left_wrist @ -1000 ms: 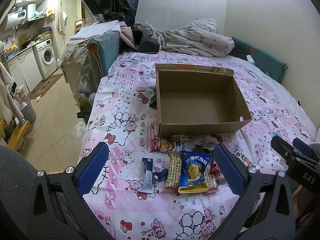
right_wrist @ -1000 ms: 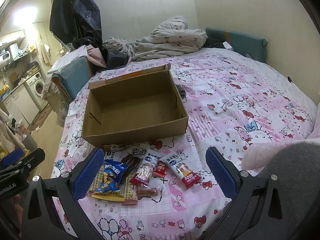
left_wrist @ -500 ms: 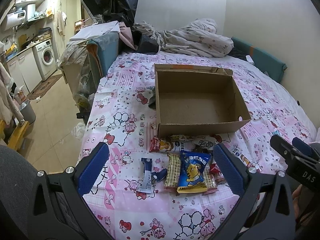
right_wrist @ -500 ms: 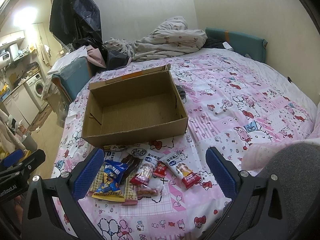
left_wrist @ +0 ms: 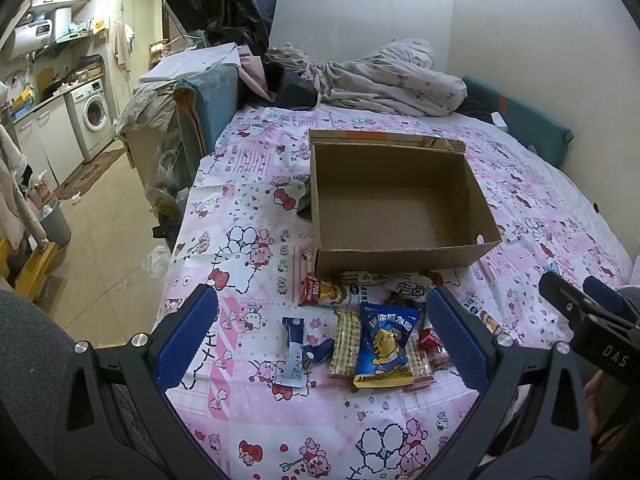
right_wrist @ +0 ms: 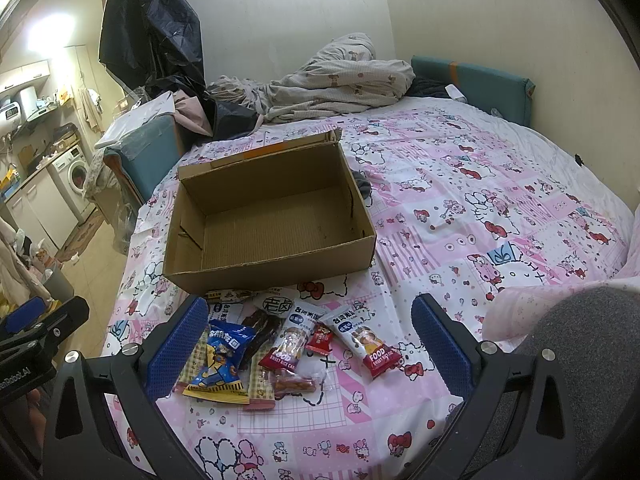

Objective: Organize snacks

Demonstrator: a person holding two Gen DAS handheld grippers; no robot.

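An empty cardboard box (left_wrist: 400, 236) (right_wrist: 280, 256) sits open on the pink patterned bedsheet. In front of it lie several snack packets: a blue chip bag (left_wrist: 386, 344) (right_wrist: 220, 356), a red-and-white rice cracker pack (left_wrist: 328, 294) (right_wrist: 366, 340), a blue-white stick pack (left_wrist: 294, 350), and beige wafer packs (left_wrist: 344, 346). My left gripper (left_wrist: 320, 336) hovers open above the packets, nothing between its blue pads. My right gripper (right_wrist: 308, 344) is also open over the same pile, holding nothing. Each gripper shows at the edge of the other's view.
A crumpled blanket (left_wrist: 384, 80) and dark clothes lie at the bed's far end, with a teal cushion (right_wrist: 472, 80) along the wall. A dark cloth (left_wrist: 304, 200) lies beside the box. Left of the bed are a cluttered teal bin (left_wrist: 212, 108), floor and a washing machine (left_wrist: 94, 114).
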